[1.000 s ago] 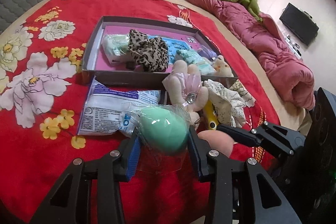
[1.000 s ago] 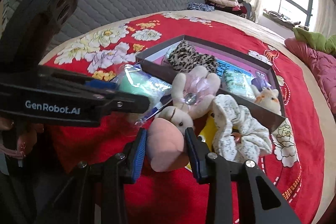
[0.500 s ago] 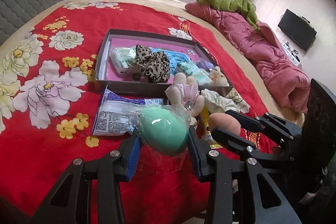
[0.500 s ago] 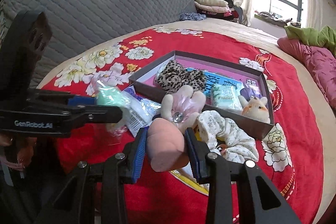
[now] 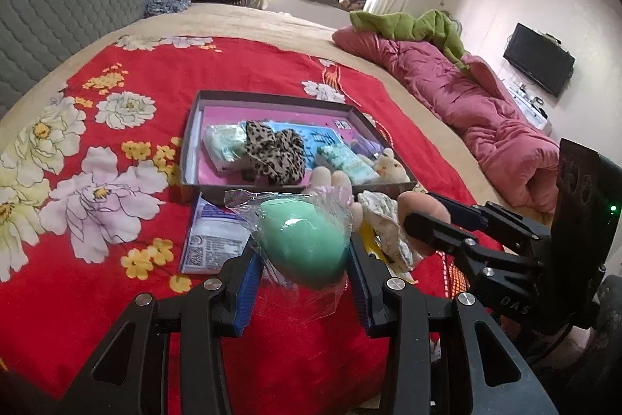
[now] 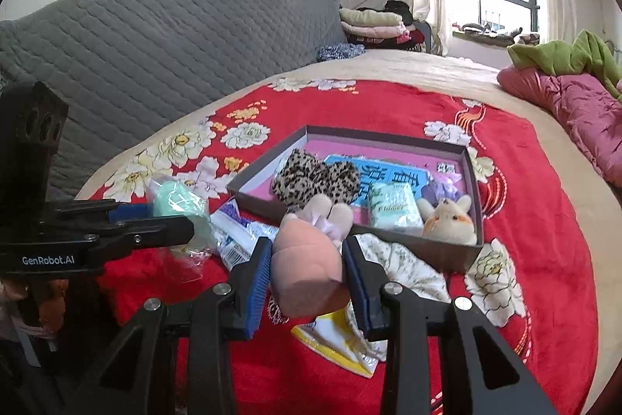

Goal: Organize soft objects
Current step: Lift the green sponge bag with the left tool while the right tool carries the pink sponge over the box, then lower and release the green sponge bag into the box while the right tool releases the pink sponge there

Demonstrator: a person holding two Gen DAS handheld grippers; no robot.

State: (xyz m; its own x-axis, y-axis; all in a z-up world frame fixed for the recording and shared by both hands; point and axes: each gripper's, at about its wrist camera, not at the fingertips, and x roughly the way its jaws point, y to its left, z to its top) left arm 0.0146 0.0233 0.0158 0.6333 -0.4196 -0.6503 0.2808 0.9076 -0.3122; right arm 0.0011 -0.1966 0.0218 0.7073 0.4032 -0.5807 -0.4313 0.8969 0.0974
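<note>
While the left gripper (image 5: 303,284) clamps a wrapped green sponge (image 5: 305,244), the right gripper (image 6: 307,282) squeezes a pink sponge (image 6: 307,275). Both hang above the red blanket (image 5: 116,244), near the box (image 6: 439,253).

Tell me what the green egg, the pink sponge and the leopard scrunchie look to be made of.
Green egg, in the left gripper: likely matte foam sponge, smooth, sealed in clear crinkled plastic film that glints.
Pink sponge, in the right gripper: likely the same foam, matte, unwrapped, with a flat cut face.
Leopard scrunchie, in the box: gathered printed fabric, soft folds; the fibre cannot be told.
</note>
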